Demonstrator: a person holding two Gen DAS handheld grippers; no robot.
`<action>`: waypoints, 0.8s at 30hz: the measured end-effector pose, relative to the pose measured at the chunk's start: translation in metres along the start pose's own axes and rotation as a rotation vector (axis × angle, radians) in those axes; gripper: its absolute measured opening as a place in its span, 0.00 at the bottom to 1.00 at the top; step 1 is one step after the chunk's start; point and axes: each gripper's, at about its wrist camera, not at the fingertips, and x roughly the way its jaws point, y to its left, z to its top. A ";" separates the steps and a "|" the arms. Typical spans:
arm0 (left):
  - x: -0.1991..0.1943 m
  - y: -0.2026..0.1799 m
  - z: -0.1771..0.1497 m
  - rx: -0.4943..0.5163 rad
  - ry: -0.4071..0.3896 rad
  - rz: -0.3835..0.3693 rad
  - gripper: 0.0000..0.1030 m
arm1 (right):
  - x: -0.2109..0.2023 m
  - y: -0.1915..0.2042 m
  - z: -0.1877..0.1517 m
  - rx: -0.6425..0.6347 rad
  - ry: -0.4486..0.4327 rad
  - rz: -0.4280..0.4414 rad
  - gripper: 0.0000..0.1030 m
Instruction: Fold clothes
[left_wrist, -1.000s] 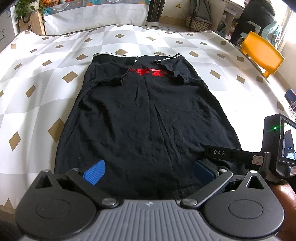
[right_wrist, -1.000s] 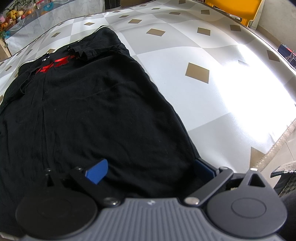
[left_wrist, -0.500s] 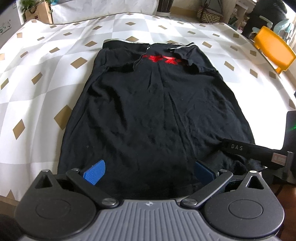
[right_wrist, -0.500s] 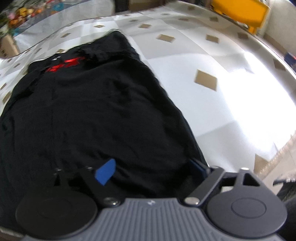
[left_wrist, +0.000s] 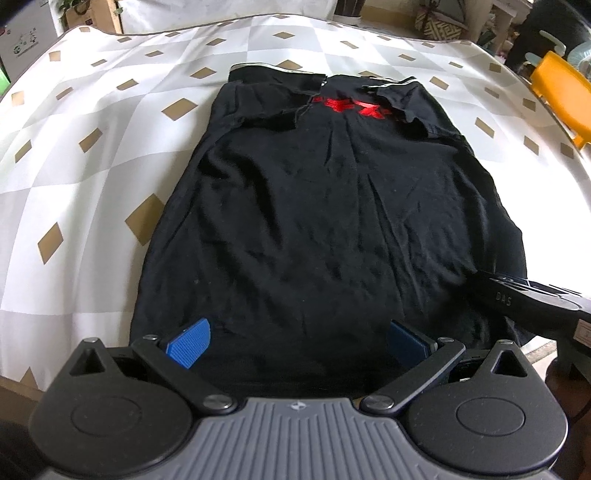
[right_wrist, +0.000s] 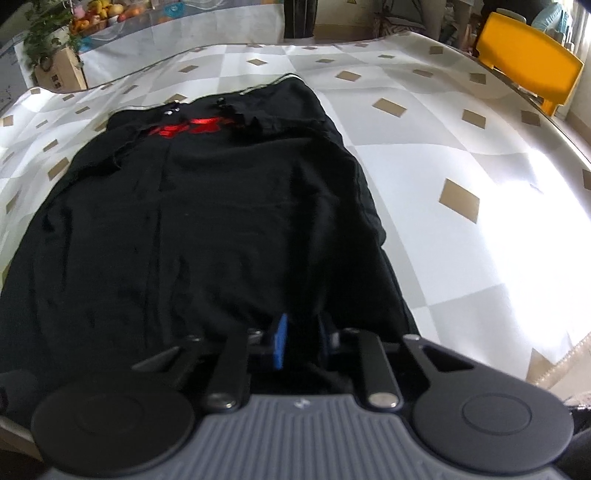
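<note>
One black shirt (left_wrist: 325, 221) | left claw (left_wrist: 299, 341) wide | right claw (right_wrist: 301, 341) closing, pinching shirt hem

— How is the garment (left_wrist: 325, 221) placed on the table (left_wrist: 92, 166)?

— It is laid flat along the middle, its collar end at the far side and its hem at the near edge.

— Where are the grippers found?

— The left gripper (left_wrist: 299, 341) is set over the near hem, fabric lying between its spread fingers. The right gripper (right_wrist: 301, 338) is seen at the hem's near right corner, its jaws closing with cloth between them.

— And beyond the table?

— A chair (right_wrist: 528, 70) is placed off the far right corner.
</note>
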 end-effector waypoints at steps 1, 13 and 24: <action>0.001 0.001 0.000 -0.001 0.001 0.003 0.99 | -0.001 0.001 0.000 -0.002 -0.006 0.004 0.14; 0.010 0.006 -0.001 -0.015 0.026 0.036 0.99 | -0.014 0.009 0.005 -0.031 -0.066 0.077 0.13; 0.042 0.027 -0.007 -0.107 0.126 0.117 0.99 | -0.010 -0.007 0.005 0.089 -0.033 0.118 0.21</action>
